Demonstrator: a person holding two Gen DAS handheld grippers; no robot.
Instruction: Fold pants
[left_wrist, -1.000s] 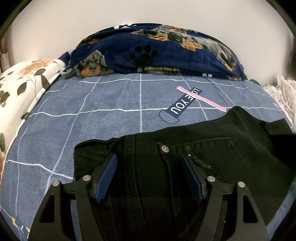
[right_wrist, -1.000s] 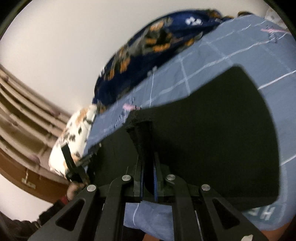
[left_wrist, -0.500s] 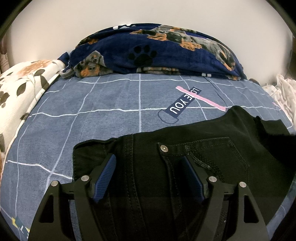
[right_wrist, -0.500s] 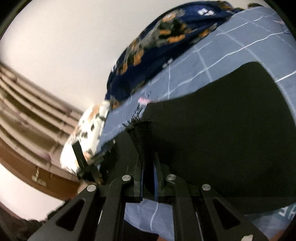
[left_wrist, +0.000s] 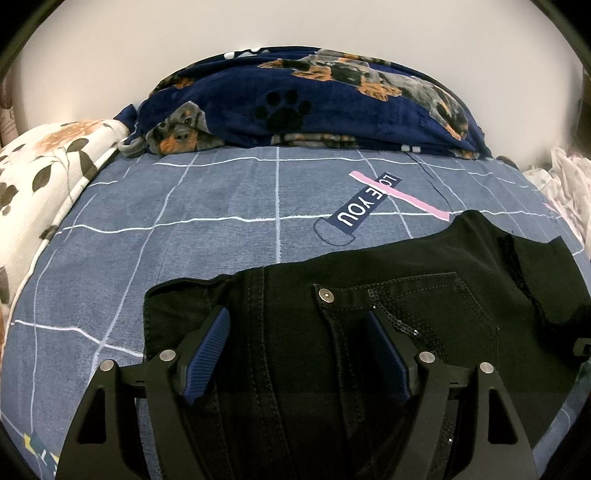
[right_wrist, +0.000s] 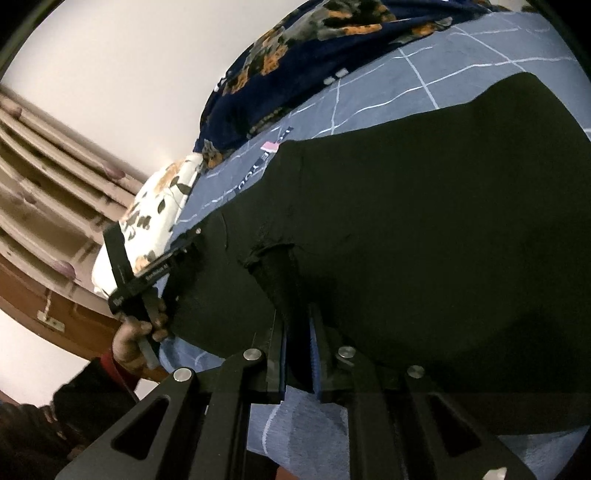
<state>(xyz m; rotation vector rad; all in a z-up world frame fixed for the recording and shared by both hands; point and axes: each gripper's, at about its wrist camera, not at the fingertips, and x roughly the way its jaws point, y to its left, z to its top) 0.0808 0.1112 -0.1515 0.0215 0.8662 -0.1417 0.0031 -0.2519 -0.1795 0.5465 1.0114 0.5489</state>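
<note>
in the left wrist view, your left gripper (left_wrist: 295, 328) hovers over the waist end of the black pants (left_wrist: 424, 295), which lie flat on the blue checked bed (left_wrist: 184, 221). its jaws stand wide apart, either side of the fly seam, pressing on nothing. a navy dog-print blanket (left_wrist: 314, 107) sits at the far edge, a floral quilt (left_wrist: 44, 166) at the left.

in the right wrist view, your right gripper (right_wrist: 297, 317) pinches a fold of the pants (right_wrist: 424, 221); its jaws are nearly together and easing open, cloth between them. your left hand (right_wrist: 136, 332) shows beyond.
</note>
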